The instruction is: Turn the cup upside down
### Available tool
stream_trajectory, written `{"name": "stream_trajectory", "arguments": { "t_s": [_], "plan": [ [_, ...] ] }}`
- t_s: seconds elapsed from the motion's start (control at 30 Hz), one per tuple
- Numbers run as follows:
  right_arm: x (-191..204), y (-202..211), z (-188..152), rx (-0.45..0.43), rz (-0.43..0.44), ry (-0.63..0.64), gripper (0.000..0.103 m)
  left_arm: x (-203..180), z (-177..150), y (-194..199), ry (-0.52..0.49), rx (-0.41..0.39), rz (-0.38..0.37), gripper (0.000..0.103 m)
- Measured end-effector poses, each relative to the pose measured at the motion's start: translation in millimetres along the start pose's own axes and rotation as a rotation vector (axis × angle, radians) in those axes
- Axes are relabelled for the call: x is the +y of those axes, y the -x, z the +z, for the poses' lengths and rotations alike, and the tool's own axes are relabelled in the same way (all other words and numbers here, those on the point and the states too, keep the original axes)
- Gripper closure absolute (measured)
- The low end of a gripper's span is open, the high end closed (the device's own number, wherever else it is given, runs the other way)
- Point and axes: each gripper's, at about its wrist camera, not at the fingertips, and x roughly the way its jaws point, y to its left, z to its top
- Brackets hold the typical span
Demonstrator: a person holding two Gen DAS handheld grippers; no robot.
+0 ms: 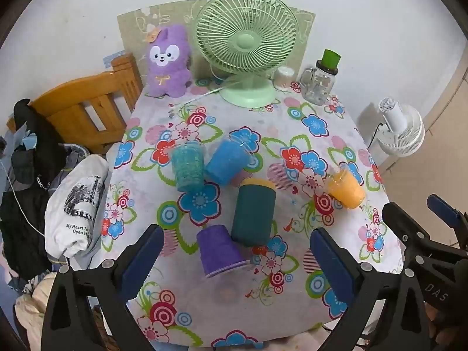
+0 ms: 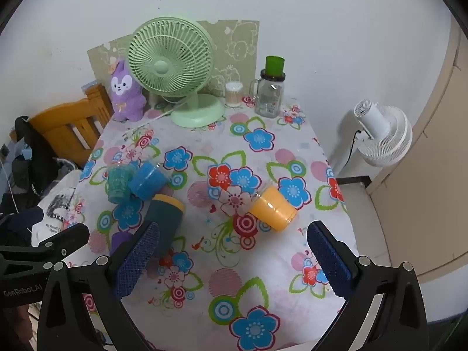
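Observation:
Several cups sit on the flowered table. An orange cup (image 2: pixel 272 210) lies on its side just ahead of my right gripper (image 2: pixel 234 257), which is open and empty; the cup also shows in the left wrist view (image 1: pixel 346 188). A purple cup (image 1: pixel 218 250) stands upside down between the fingers of my open left gripper (image 1: pixel 234 259). A dark teal cup with a yellow rim (image 1: pixel 253 212) leans just behind it. A blue cup (image 1: pixel 229 161) lies tilted on its side and a teal-green cup (image 1: pixel 187 165) sits beside it, mid-table.
A green desk fan (image 1: pixel 247 46), a purple plush toy (image 1: pixel 168 63), a glass jar with a green cap (image 1: pixel 320 77) and a small white container (image 1: pixel 282 77) stand at the back. A wooden chair (image 1: pixel 87 108) and clothes (image 1: pixel 73 204) are left; a white fan (image 1: pixel 402 130) is right.

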Motion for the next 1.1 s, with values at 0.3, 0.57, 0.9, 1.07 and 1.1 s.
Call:
{"name": "stream_trajectory", "arguments": {
  "t_s": [0.3, 0.57, 0.9, 1.07, 1.1],
  "plan": [
    [13.3, 10.2, 0.2, -0.022, -0.008, 0.060, 0.001, 11.1, -6.9, 14.0, 0.050, -0.022, 0.028, 0.002],
    [13.8, 12.3, 0.0, -0.014, 0.002, 0.052, 0.001, 8.8, -5.1, 18.7, 0.041, -0.032, 0.037, 0.002],
    [7.6, 12.5, 1.3, -0.006, -0.001, 0.031, 0.001, 7.4, -5.6, 18.2, 0.030, -0.038, 0.040, 0.002],
    [7.1, 14.8, 2.4, -0.010, 0.009, 0.029, 0.001, 6.4, -4.4, 17.3, 0.028, -0.038, 0.043, 0.002],
    [7.4, 15.7, 2.6, -0.013, 0.013, 0.031, 0.001, 6.0, -4.1, 17.5, 0.026, -0.040, 0.045, 0.002]
  ]
}}
